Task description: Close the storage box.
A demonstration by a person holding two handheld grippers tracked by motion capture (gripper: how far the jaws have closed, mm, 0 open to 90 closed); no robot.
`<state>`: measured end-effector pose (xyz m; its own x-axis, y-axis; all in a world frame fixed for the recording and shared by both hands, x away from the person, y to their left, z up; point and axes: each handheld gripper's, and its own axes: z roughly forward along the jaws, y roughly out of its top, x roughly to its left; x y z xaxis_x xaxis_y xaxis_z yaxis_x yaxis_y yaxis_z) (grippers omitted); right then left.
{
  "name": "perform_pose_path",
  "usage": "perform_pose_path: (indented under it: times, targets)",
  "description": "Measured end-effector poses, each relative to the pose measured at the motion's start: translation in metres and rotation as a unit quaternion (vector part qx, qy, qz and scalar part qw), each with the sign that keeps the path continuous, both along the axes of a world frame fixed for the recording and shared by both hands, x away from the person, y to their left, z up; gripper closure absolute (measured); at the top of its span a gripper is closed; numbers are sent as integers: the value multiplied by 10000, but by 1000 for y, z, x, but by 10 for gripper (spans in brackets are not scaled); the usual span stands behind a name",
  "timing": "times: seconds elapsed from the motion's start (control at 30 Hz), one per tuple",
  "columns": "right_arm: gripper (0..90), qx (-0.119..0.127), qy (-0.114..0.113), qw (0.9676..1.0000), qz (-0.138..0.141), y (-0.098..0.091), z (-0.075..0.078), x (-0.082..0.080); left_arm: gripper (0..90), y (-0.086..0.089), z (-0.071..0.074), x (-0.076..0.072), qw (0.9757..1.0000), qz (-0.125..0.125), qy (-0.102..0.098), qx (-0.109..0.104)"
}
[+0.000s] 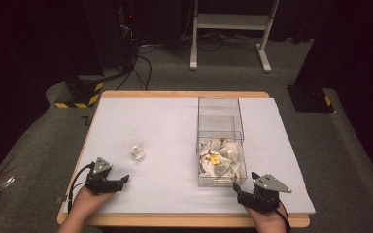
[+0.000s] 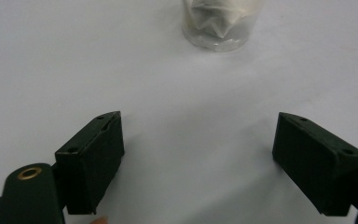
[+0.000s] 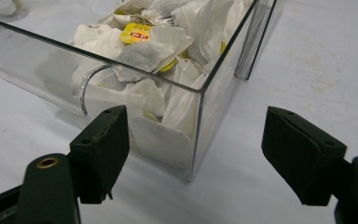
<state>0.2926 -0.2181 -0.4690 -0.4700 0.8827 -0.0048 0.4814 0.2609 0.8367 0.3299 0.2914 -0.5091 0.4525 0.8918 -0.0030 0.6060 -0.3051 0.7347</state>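
White tabletop (image 1: 165, 189): your right gripper (image 3: 193, 154) is spread before the clear drawer (image 3: 200, 88); tea bags (image 3: 144, 53) look light, flimsy, so pinch one corner.

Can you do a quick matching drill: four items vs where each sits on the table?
Items:
1. glass cup
2. clear drawer
3. left gripper
4. right gripper

Places:
A. near edge, right
B. left of centre, tea bag inside
C. near edge, left
D. right of centre, full of tea bags

Pairs: 1-B, 2-D, 3-C, 4-A
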Motion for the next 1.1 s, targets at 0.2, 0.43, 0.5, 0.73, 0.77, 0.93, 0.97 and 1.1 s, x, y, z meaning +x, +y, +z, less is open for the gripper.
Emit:
perform_pose_path:
  times: [0.2,0.43,0.5,0.73,0.77,0.93,0.97,1.1]
  targets:
    - [187,-19,-18,10000,-87,0,-1,1,168,0,0,0,10000,6,-5,-7]
    - [172,-20,-53,10000,-63,0,-1,2,168,0,0,0,10000,9,-10,-8]
    - [170,-10,-48,10000,-52,1,-1,2,168,0,0,0,10000,5,-8,-8]
    - [166,4,-50,10000,-40,0,-2,3,168,0,0,0,10000,2,-20,7]
    - [165,-2,-59,10000,-36,0,-2,4,168,0,0,0,10000,-2,-13,5]
    - [166,11,-56,10000,-19,1,-1,5,170,0,0,-1,10000,11,-22,-3]
    - [166,3,-67,10000,-10,2,-1,6,170,0,0,-1,10000,15,-20,-3]
    - [168,-3,-67,10000,-22,2,-1,7,173,0,0,-1,10000,22,-18,-1]
